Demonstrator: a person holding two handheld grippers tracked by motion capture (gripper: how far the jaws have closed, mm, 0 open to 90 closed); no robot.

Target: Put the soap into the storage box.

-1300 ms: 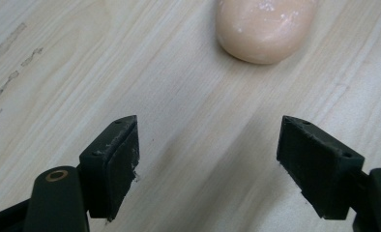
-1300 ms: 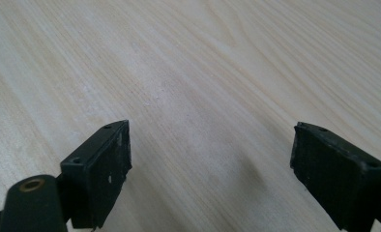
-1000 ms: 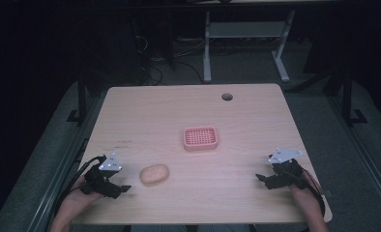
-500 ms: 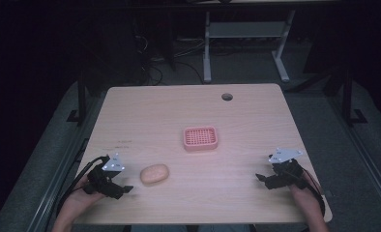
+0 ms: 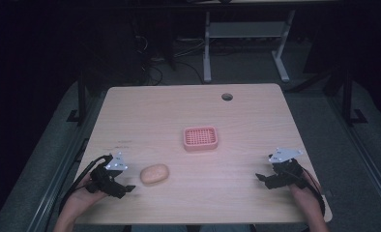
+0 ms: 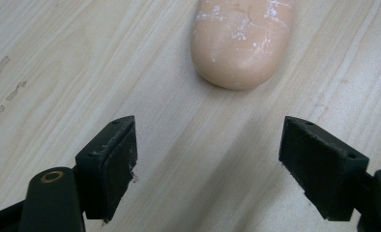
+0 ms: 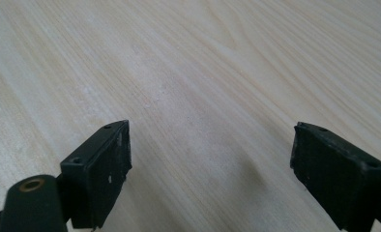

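Lying on the wooden table (image 5: 188, 116) toward its near left, a peach oval soap bar (image 6: 242, 41) shows white scuffs. Just short of it, the left gripper (image 6: 208, 164) gapes, empty; the right gripper (image 7: 210, 169), far right, likewise spread.

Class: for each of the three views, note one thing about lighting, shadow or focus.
High view: the table is lit while the room around it is nearly black. Left gripper view: the peach soap bar is sharp, white scuffs visible, with a soft shadow between the fingers. Right gripper view: even light, wood grain softening toward the top, a faint shadow by the right finger.
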